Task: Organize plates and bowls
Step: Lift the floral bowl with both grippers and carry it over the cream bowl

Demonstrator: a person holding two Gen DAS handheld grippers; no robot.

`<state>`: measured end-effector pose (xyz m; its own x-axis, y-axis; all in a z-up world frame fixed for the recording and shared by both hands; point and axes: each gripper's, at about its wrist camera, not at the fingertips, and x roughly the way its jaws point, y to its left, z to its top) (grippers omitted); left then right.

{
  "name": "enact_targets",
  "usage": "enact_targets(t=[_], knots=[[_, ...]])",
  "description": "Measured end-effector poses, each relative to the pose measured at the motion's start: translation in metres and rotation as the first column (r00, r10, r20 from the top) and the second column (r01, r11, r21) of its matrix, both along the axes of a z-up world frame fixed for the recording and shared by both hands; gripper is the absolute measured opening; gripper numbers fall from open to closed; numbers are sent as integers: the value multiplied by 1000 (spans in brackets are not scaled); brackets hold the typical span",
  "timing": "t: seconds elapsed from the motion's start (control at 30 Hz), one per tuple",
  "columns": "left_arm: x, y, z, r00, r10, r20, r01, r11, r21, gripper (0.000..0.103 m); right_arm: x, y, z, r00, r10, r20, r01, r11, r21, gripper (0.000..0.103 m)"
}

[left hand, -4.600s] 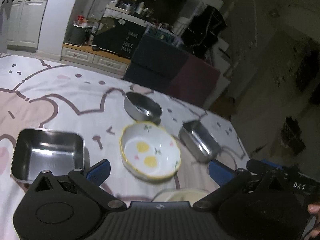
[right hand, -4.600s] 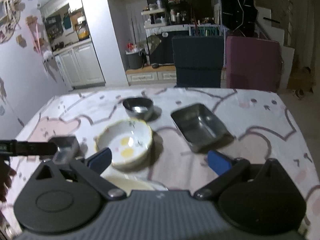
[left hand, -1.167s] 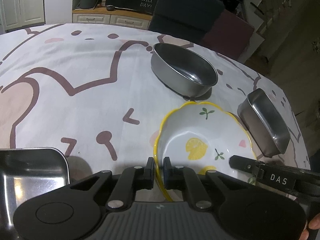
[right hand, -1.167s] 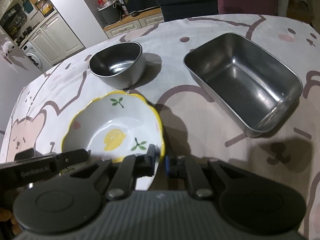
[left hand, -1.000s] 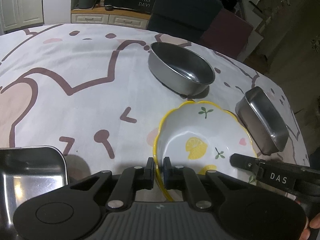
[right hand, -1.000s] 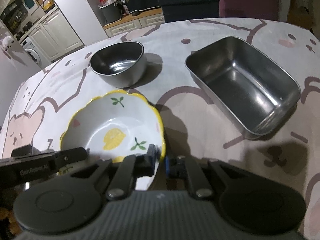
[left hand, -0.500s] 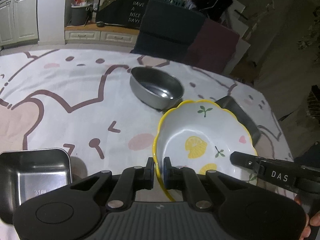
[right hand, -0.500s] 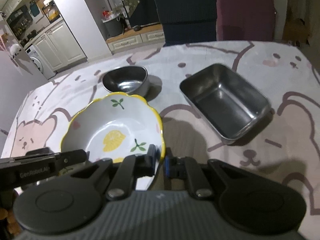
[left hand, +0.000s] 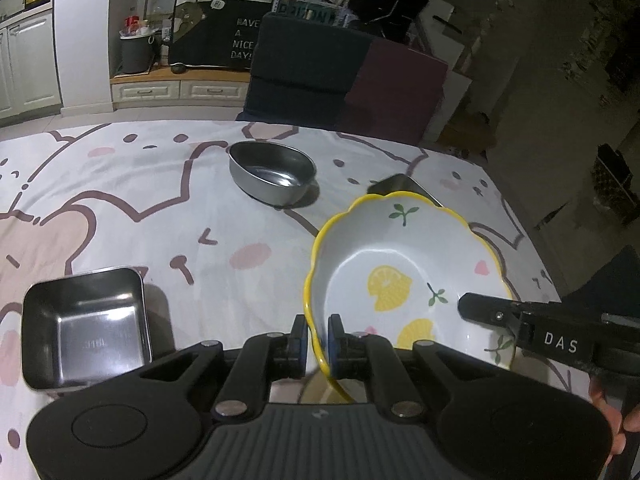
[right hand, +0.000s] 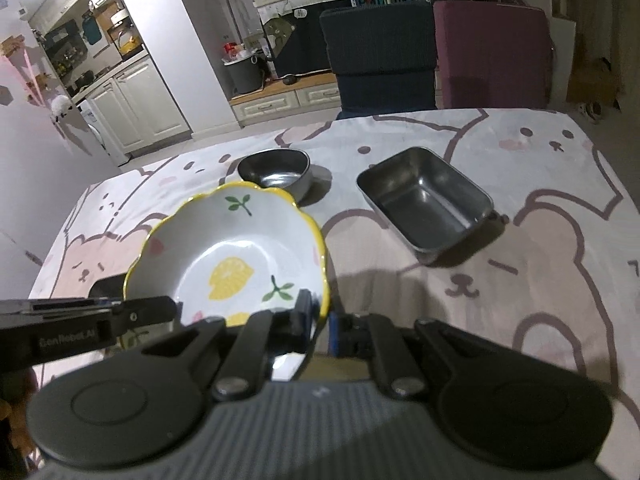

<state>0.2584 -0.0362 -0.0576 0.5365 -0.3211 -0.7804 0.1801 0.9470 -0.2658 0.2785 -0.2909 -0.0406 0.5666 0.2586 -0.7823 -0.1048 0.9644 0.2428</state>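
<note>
Four vessels are counted: one ceramic lemon bowl (left hand: 404, 276) with a scalloped yellow rim, one round steel bowl (left hand: 272, 172), and two rectangular steel trays. The lemon bowl is held clear above the bench (left hand: 120, 208), pinched at opposite sides of its rim: the left claw (left hand: 318, 340) is pressed onto the left edge, and the right claw (right hand: 318, 320) is clamped on the right edge, each with one pad inside the rim and one outside. The round steel bowl is seen resting toward the far side of the bench, beyond the lifted bowl. The larger steel tray (right hand: 426, 200) is set to the right, well apart from the round bowl, and in the left wrist view it is mostly hidden behind the lemon bowl's rim. The smaller steel tray (left hand: 86, 330) is placed near the left front of the bench. A wide bare stretch of the bear-printed cloth is left between the small tray and the round bowl, and another at the right front, near the bench's edge. Two chairs, one dark (right hand: 382, 52) and one maroon (right hand: 492, 56), are stood at the far edge.
</note>
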Motion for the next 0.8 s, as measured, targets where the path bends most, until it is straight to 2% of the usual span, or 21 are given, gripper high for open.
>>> enact_targets(t=[0.4,0.8], knots=[[-49,-8,14,999,-33,6,33,999,-20,11,-50,-10,15,1000,8,16,-8,1000,-11,11],[-73,-15,-9,998,-38,-44,36,999,-29,11,-80,-11,13,1000,5,-12,-6,998,-69,11]])
